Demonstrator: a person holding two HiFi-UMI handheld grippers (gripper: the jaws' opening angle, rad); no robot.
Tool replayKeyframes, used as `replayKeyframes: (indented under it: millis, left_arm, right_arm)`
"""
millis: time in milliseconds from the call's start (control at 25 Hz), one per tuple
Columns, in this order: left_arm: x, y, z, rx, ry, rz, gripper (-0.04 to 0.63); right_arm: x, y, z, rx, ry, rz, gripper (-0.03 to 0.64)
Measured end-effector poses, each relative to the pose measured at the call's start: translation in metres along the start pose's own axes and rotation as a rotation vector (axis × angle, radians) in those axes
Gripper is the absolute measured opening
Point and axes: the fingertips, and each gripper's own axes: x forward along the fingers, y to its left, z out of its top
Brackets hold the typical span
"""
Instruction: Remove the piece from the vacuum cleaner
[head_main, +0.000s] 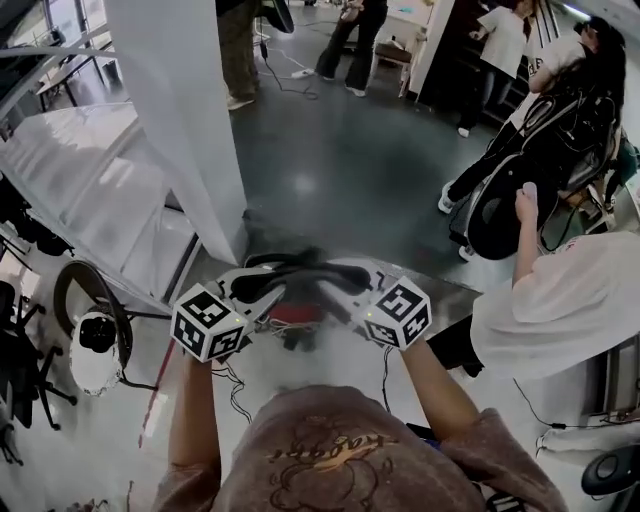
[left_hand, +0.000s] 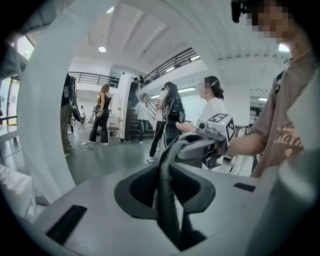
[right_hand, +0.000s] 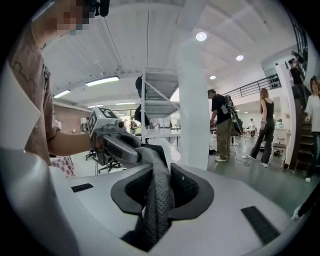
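Clamping the piece from both sides

At left, the left gripper (left_hand: 169, 174) is closed tight on the dark piece (left_hand: 168, 212), which runs between its pads. At right, the right gripper (right_hand: 156, 182) is closed on the same perforated band. The piece spans between them, just above the red vacuum (head_main: 297, 314).

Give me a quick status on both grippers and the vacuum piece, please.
Left gripper shut on dark strip. Right gripper shut on same strip. Strip held between them above red vacuum body. Nothing blocking.
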Motion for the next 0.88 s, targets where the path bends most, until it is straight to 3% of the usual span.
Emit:
replayKeyframes:
  millis: [400, 880]
  left_arm:
    - [0.016, -0.013, -0.041, -0.035, -0.018, 0.037, 0.064]
    - [0.024, -0.010, -0.085, -0.128, -0.026, 0.039, 0.064]
  right_arm:
    - [-0.011, 0.011, -0.049, 0.087, -0.005, -0.104, 0.071]
    - [0.001, 0.019, -0.093, 0.212, 0.004, -0.083, 0.074]
